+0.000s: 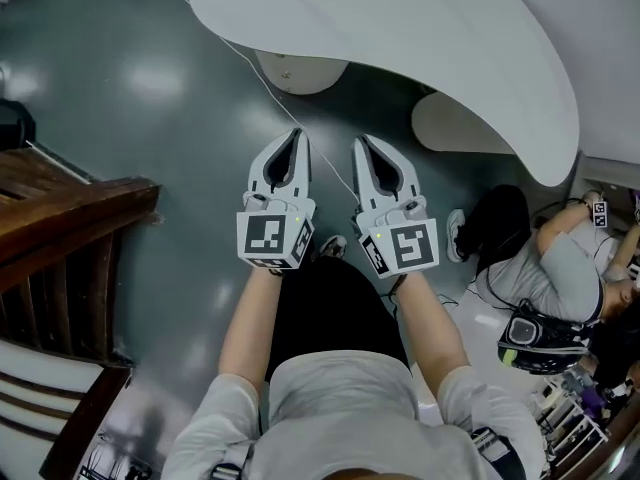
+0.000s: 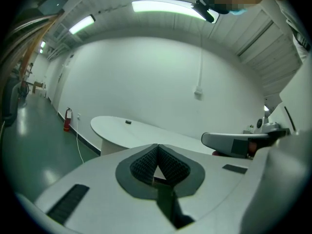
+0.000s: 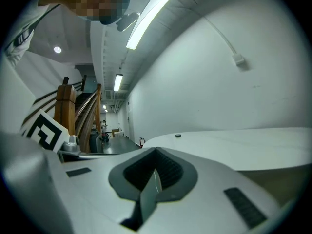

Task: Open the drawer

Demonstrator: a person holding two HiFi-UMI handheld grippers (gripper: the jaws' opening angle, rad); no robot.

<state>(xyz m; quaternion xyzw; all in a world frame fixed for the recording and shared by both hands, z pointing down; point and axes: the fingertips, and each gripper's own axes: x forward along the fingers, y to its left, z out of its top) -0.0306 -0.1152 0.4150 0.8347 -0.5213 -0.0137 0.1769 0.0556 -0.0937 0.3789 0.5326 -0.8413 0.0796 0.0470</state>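
Note:
No drawer shows in any view. My left gripper (image 1: 293, 140) and right gripper (image 1: 363, 144) are held side by side at about waist height over a grey-green floor, both pointing toward a white curved table (image 1: 450, 38). The left gripper (image 2: 157, 148) is shut, its ribbed pads meeting at the tip with nothing between them. My right gripper (image 3: 156, 153) is also shut and empty. Each gripper view catches the other gripper at its edge: the right gripper (image 2: 234, 143) and the left gripper's marker cube (image 3: 45, 130).
The white table (image 2: 126, 130) stands ahead on two pale pedestals (image 1: 300, 70), with a small dark object (image 3: 178, 135) on top. A wooden stair rail (image 1: 70, 218) is at the left. A person (image 1: 560, 268) sits on the floor at right. A cable (image 1: 250, 68) crosses the floor; a fire extinguisher (image 2: 67, 120) stands by the wall.

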